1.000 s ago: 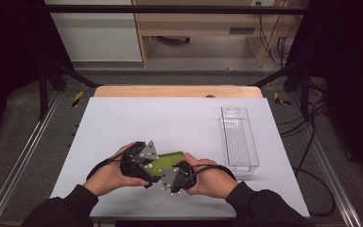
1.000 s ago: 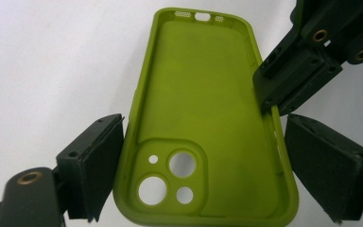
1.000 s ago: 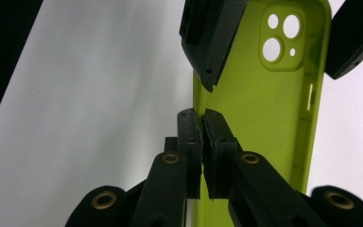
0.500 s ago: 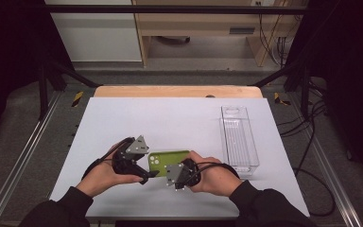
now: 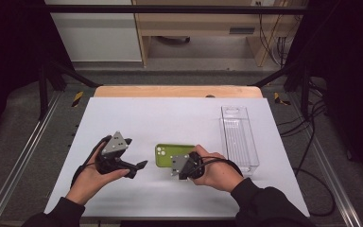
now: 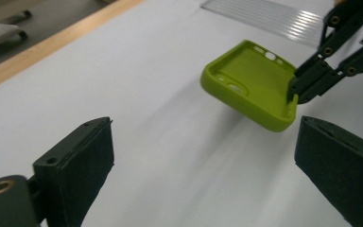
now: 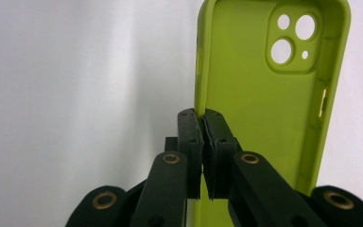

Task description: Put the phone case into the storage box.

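A: A white table [image 5: 170, 118] is being looked down on, with dark framing and a wooden bench behind it. What is being seen nearest?

B: The left gripper [image 5: 131, 166] is being held by the near left, released; its jaws have just been opening, and nothing is being kept between them. In the left gripper view they are being seen wide apart, with bare table between.

A: And just past that?

B: The right gripper [image 7: 202, 124] is being kept clenched on the side wall of the green case [image 5: 172, 155], which is being held just above the table near its middle, hollow side up, with the camera cut-outs away from the jaws.

A: How is this step being done well, by your judgement?

B: The case is probably being carried toward the clear tray [image 5: 238, 137] farther off on the right. The soft wall is best being pinched firmly but not crushed, and the case being kept level, so that it is not being twisted out of the pads.
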